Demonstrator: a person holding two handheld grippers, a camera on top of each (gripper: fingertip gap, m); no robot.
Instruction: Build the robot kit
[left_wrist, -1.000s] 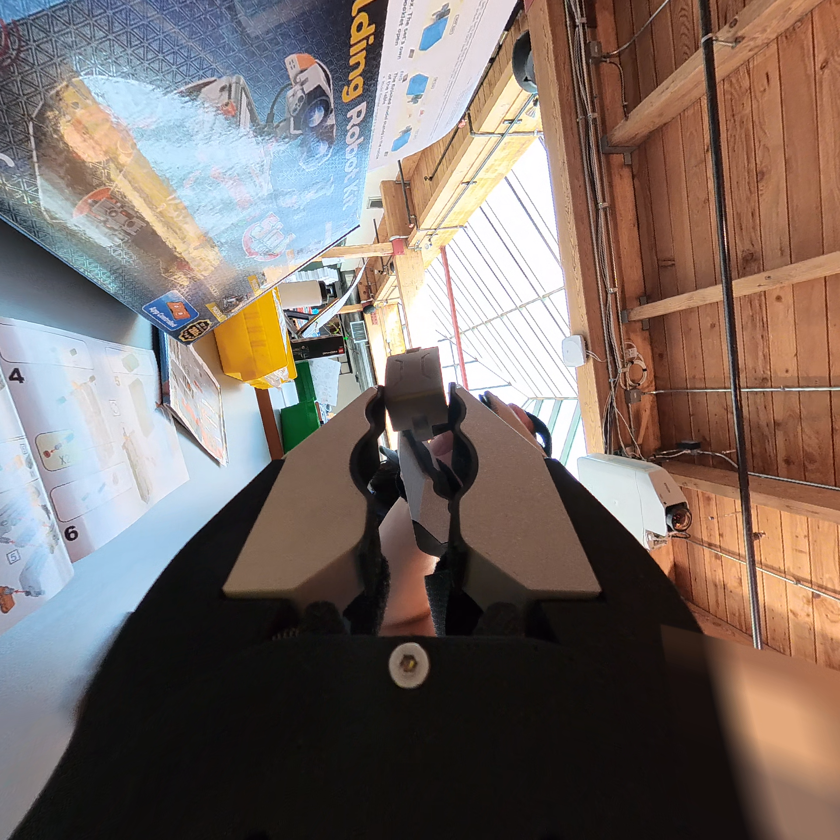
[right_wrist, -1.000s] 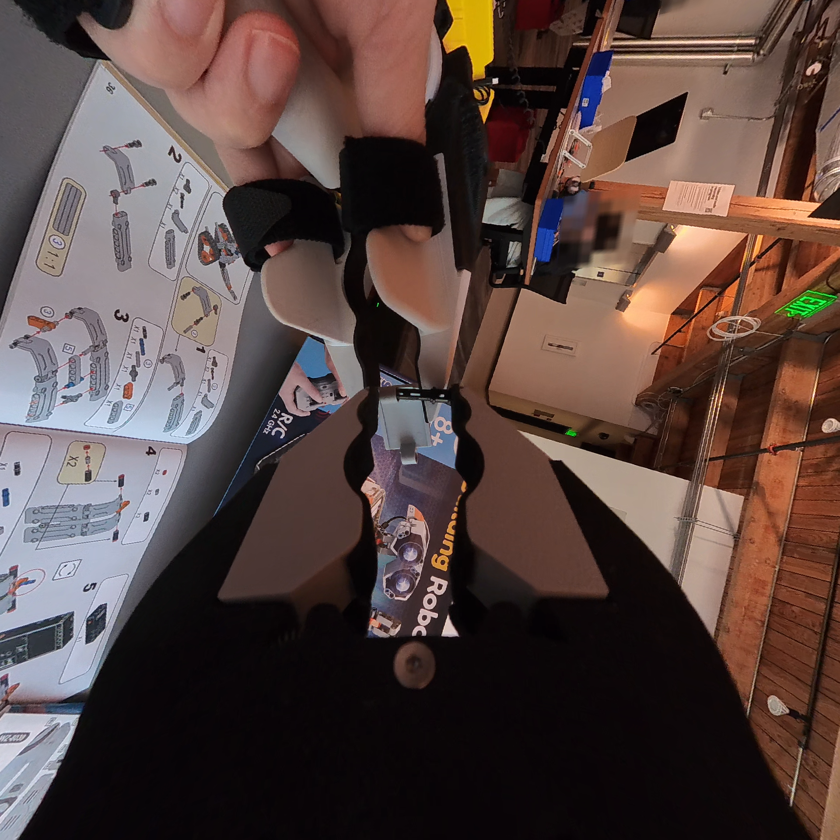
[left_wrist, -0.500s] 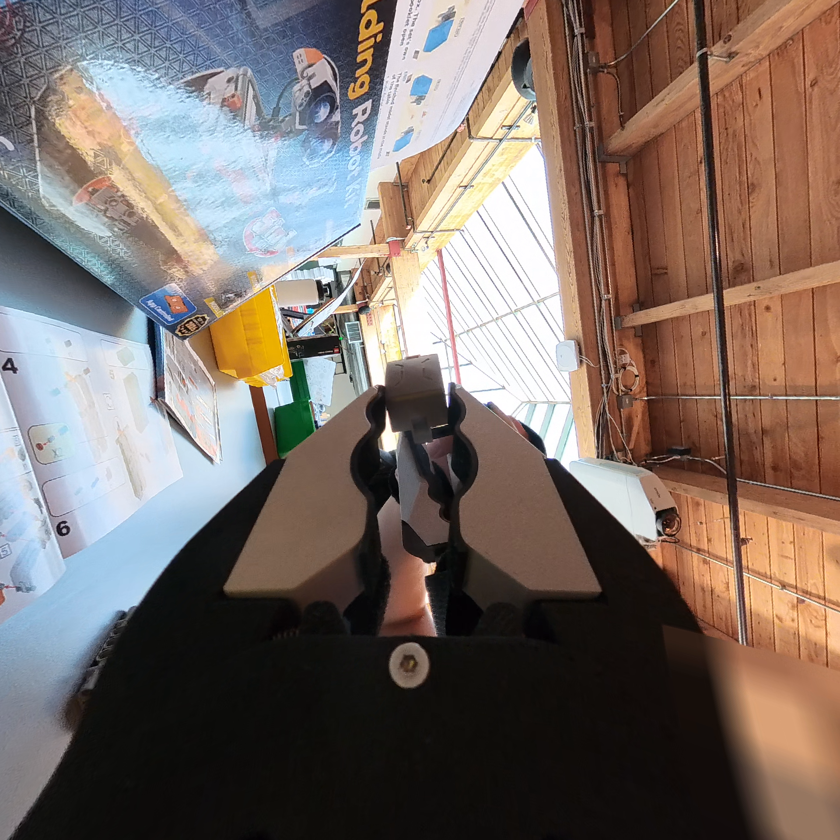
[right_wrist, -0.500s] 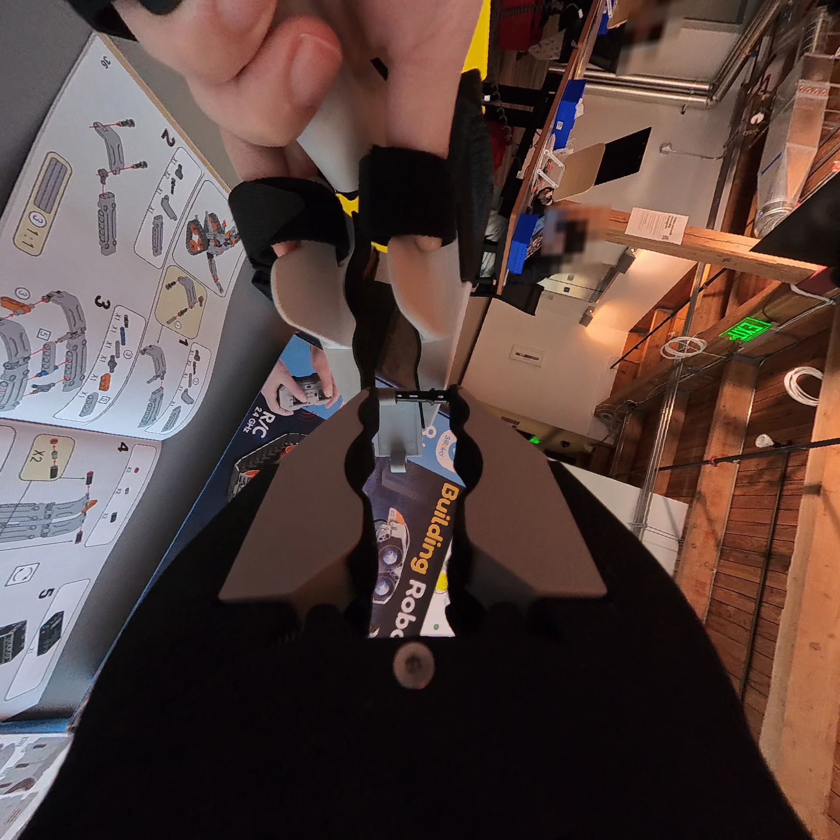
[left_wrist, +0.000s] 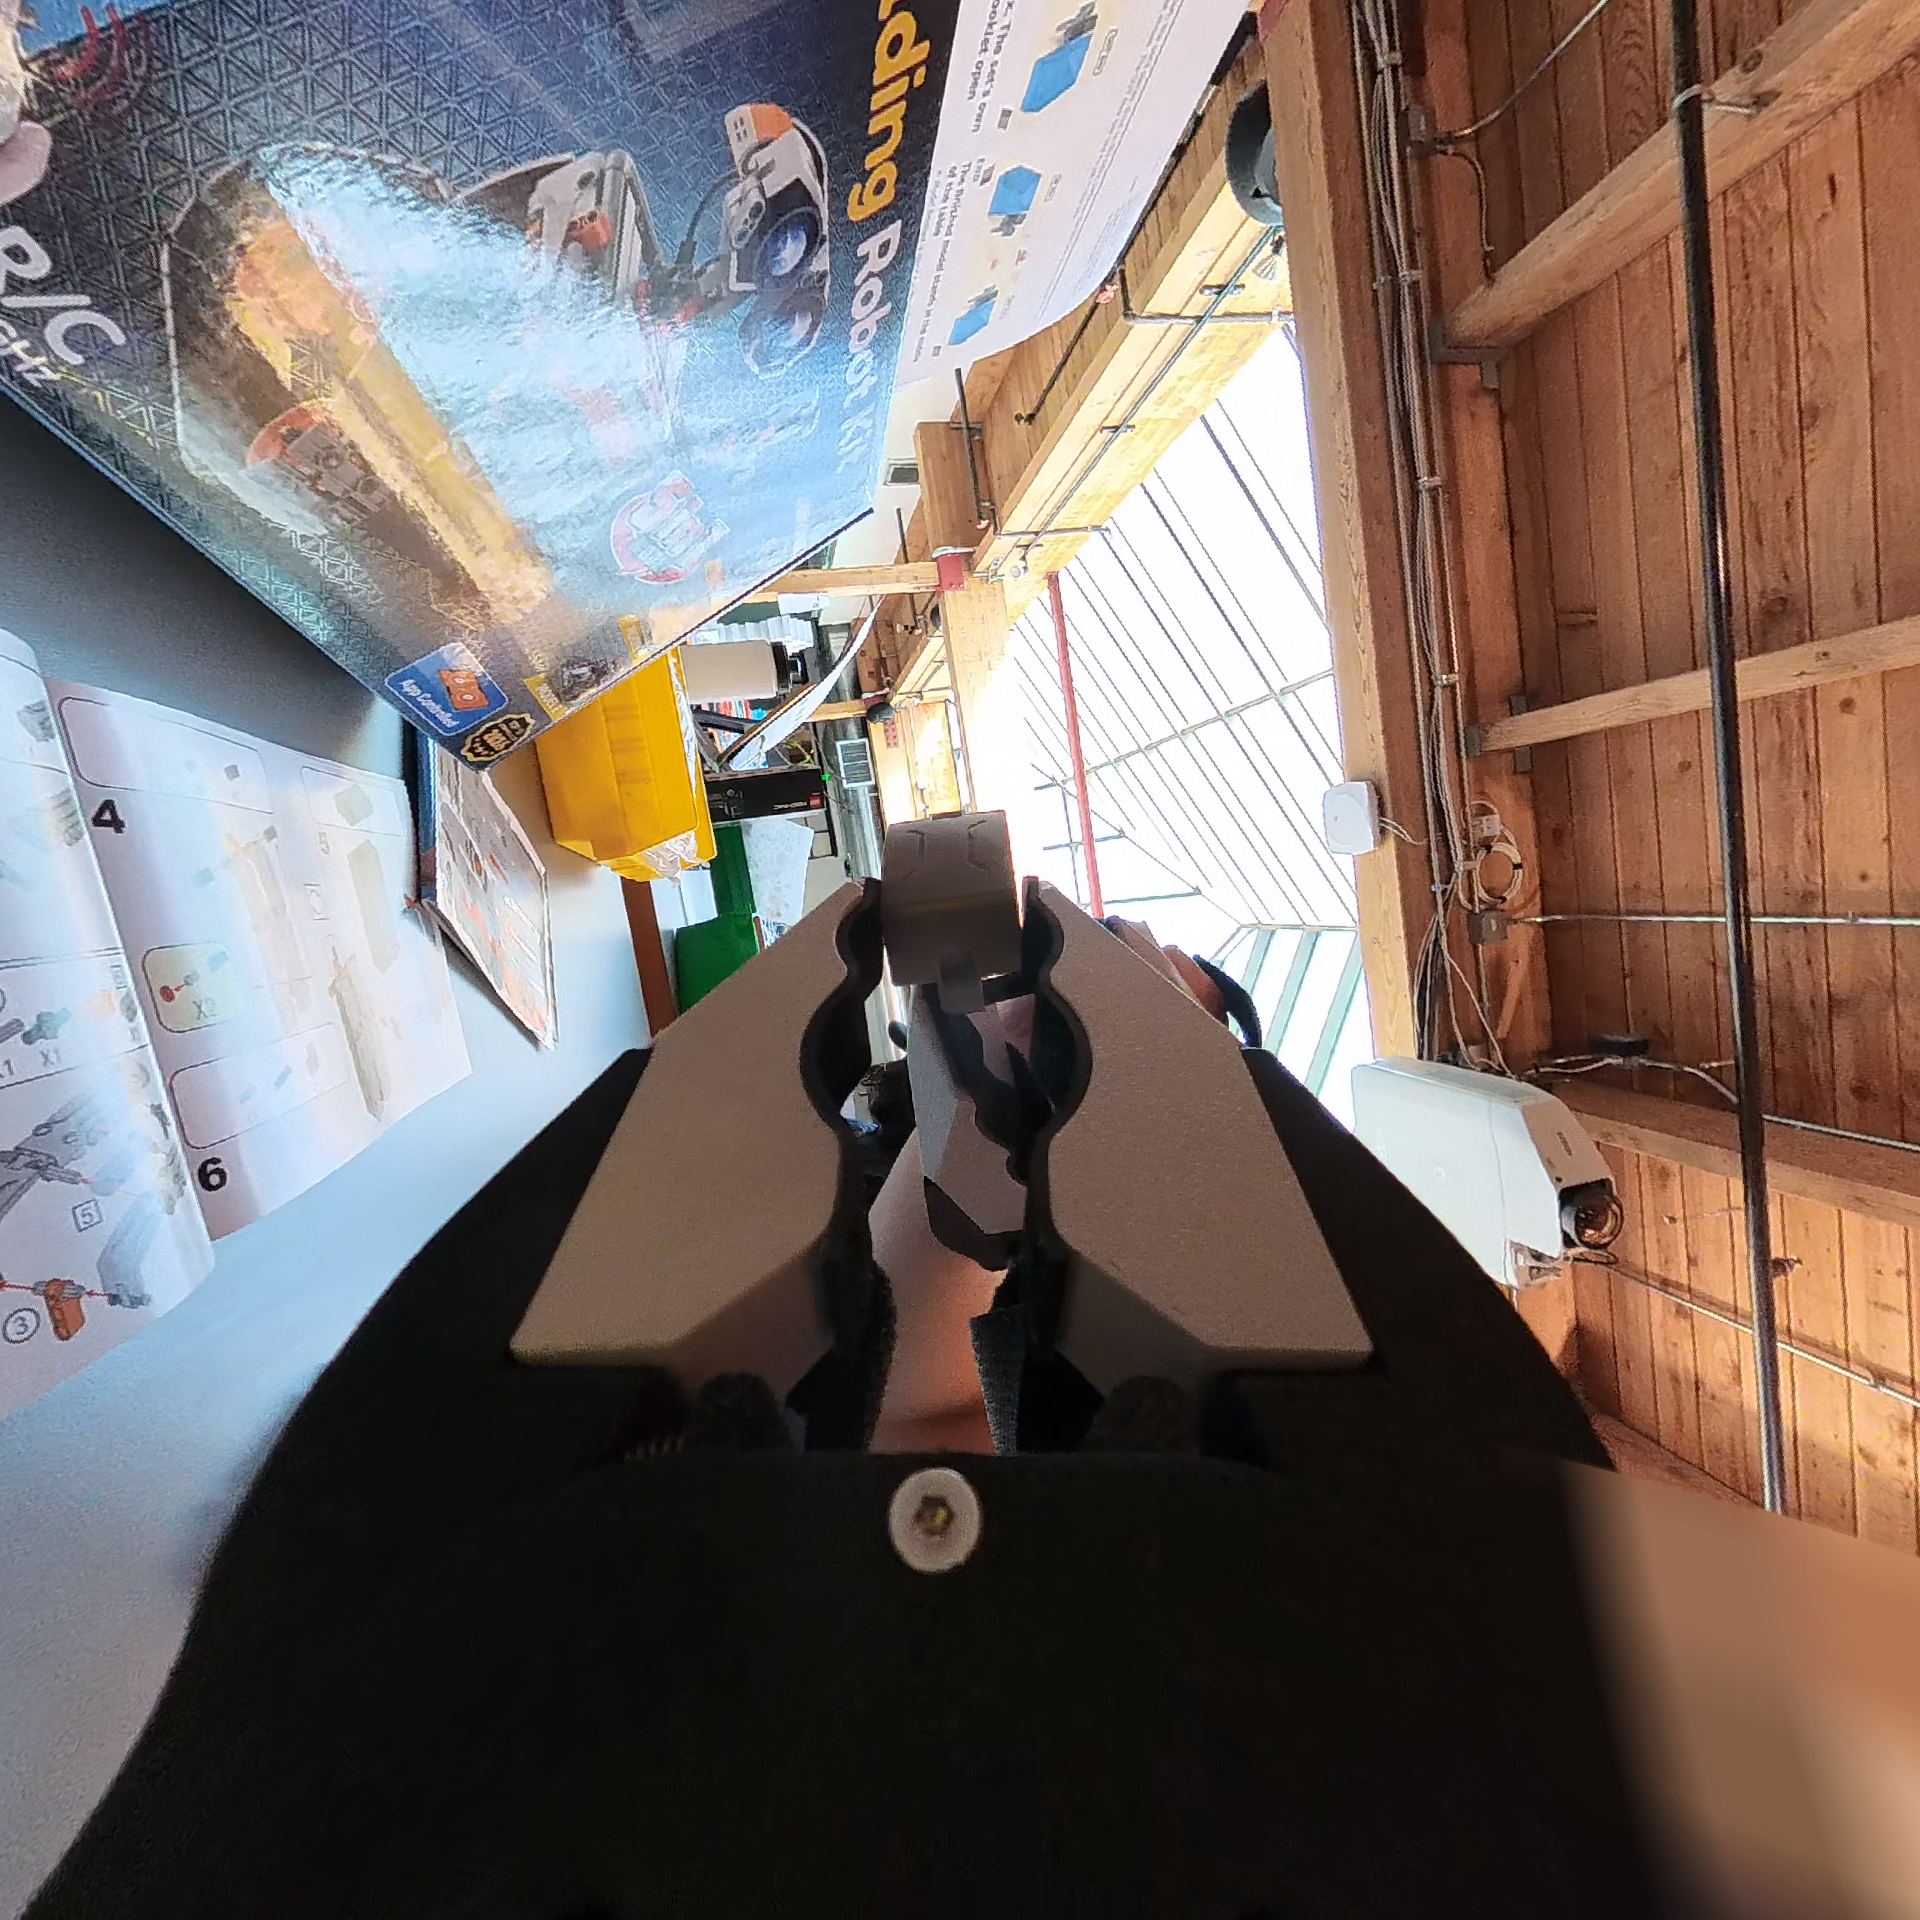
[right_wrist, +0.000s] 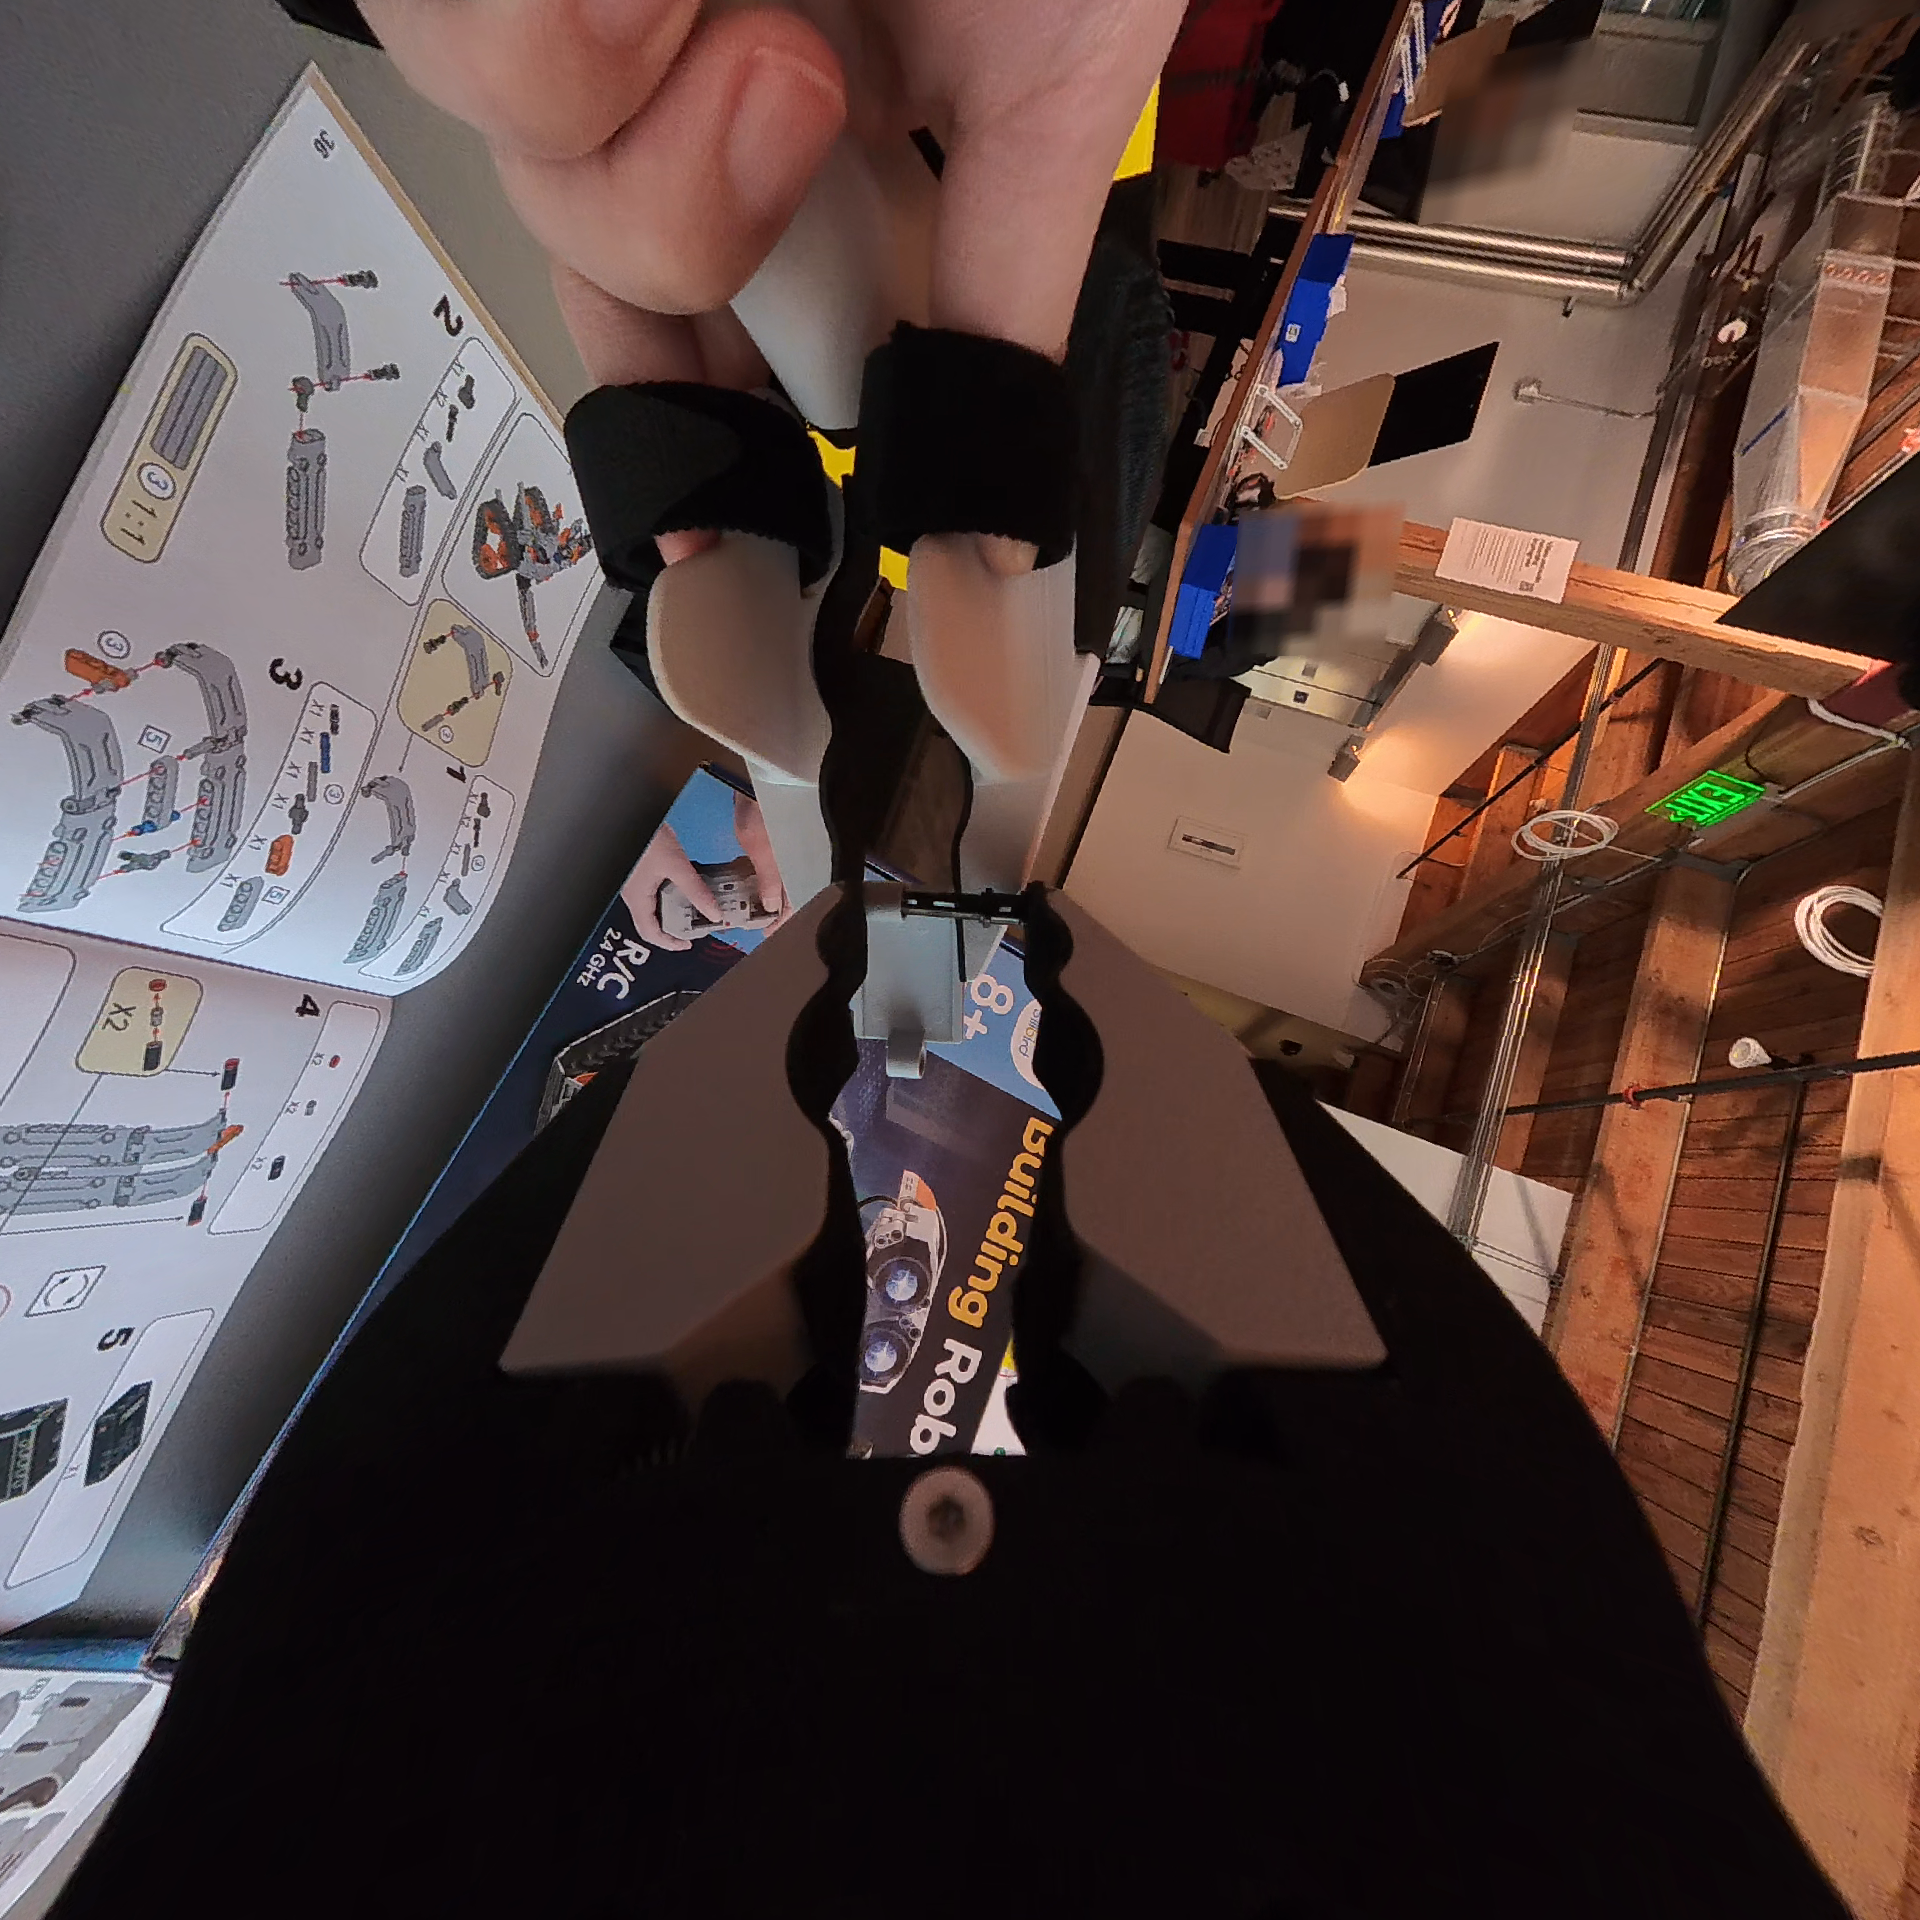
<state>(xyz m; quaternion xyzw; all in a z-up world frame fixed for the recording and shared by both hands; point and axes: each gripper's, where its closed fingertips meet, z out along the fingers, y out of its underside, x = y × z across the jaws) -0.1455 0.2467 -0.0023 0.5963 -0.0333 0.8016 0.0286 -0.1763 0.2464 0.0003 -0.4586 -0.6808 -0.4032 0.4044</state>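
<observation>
My left gripper is shut on a small grey block held at its fingertips, up off the grey table. Behind the block, the other gripper's grey finger and a hand show close up. My right gripper is shut on a grey block piece with a thin black pin across its top. The left gripper's pale fingers, strapped to a person's hand, point tip to tip at it. I cannot tell whether both grippers hold the same piece.
An open instruction booklet lies on the grey table; it also shows in the left wrist view. A large dark kit box stands beside it. A yellow bin and a green bin lie beyond. Only a small space, under 4 cm, lies between the two pairs of fingers.
Both grippers keep their hold and stay tip to tip. The views have swung slightly, so the box and booklet have shifted a little in the frames.
</observation>
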